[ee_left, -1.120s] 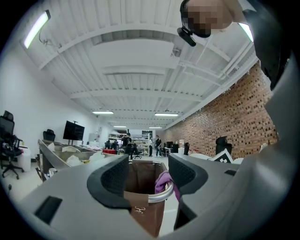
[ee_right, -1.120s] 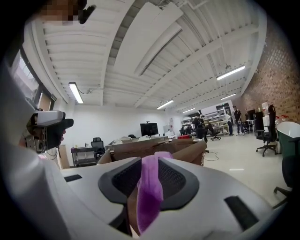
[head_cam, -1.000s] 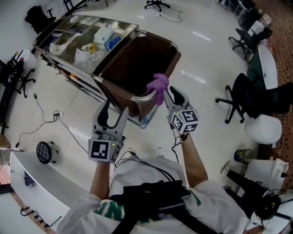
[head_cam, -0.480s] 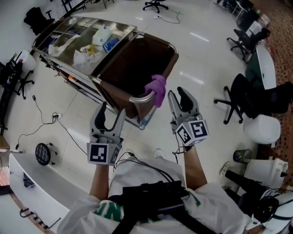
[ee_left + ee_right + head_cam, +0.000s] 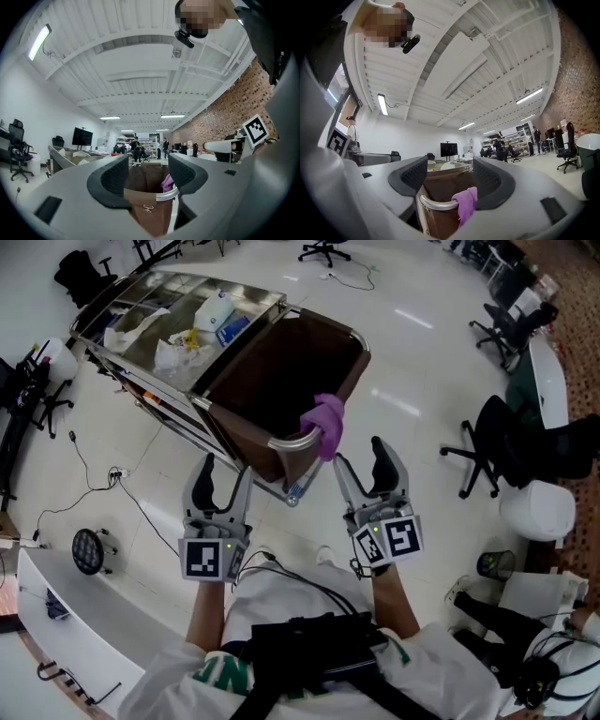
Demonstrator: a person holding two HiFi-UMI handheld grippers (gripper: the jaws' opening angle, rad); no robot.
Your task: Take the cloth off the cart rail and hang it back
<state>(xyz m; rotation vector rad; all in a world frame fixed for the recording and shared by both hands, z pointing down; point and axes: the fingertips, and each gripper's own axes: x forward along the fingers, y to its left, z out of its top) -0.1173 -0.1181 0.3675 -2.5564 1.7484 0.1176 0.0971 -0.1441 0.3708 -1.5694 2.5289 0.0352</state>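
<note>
A purple cloth [image 5: 325,420] hangs over the curved metal rail [image 5: 292,440] at the near end of the cart's brown bag [image 5: 281,371]. My right gripper [image 5: 361,459] hovers a short way below and to the right of the cloth, apart from it. Its jaws have just been opening and stand wide with nothing between them. In the right gripper view the cloth [image 5: 466,201] and rail [image 5: 436,204] lie ahead of the right gripper [image 5: 450,174]. My left gripper [image 5: 225,476] is open and empty short of the bag's near left corner, and its own view shows the cloth [image 5: 168,183].
The cart's steel top tray [image 5: 141,334] holds plastic bags and a bottle. Office chairs [image 5: 497,442] and a white bin [image 5: 538,507] stand to the right. A cable [image 5: 141,507] and a round device [image 5: 89,551] lie on the floor at left.
My right gripper has let go of the cloth, drawn back from the rail toward the person and opened wide. The cloth stays on the rail. The left gripper has hardly moved.
</note>
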